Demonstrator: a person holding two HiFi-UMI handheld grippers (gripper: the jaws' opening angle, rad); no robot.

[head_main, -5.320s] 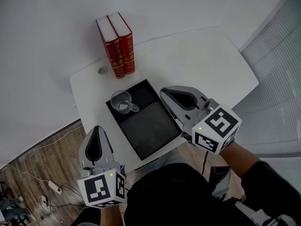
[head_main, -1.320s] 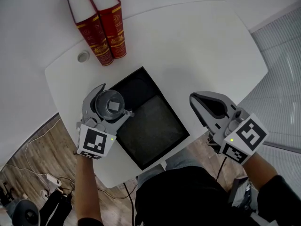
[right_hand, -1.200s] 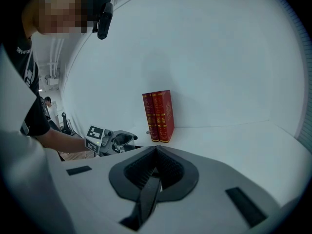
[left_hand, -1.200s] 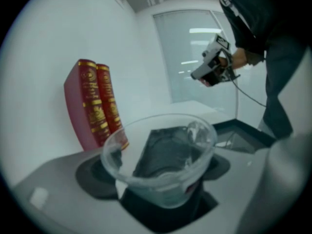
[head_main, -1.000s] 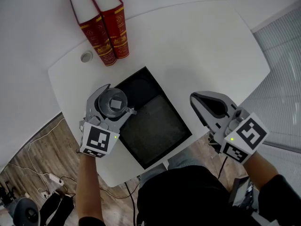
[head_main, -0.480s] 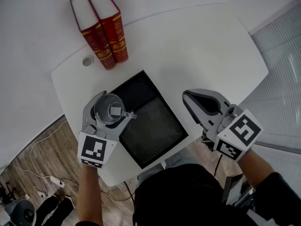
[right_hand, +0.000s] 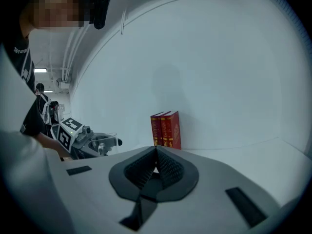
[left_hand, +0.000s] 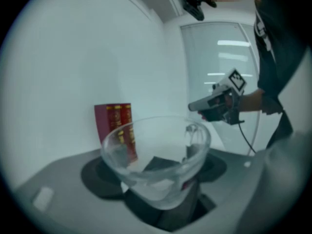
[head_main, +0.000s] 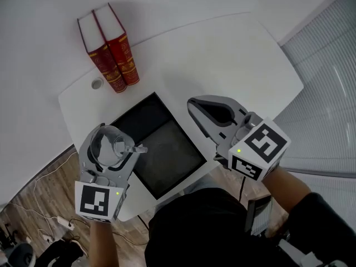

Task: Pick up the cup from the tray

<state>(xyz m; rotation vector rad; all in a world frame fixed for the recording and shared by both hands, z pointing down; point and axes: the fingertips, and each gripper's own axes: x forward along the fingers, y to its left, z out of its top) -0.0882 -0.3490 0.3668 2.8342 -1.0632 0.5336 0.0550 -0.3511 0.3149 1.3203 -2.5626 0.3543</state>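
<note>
We grip glass cup [head_main: 111, 147] in left gripper [head_main: 105, 143], jaws clamped on its sides, handle toward tray. Cup off black tray [head_main: 167, 154], over table's [head_main: 222, 54] near left edge. Our right gripper [head_main: 194, 103] empty, jaws closed together, right of tray. Two red books [head_main: 108, 52] upright at far left corner.

No legible text. Gold spine print on the two red books [head_main: 108, 52] is unreadable. Cubes on the left gripper [head_main: 105, 139] and right gripper [head_main: 196, 105] bear coded squares only.
</note>
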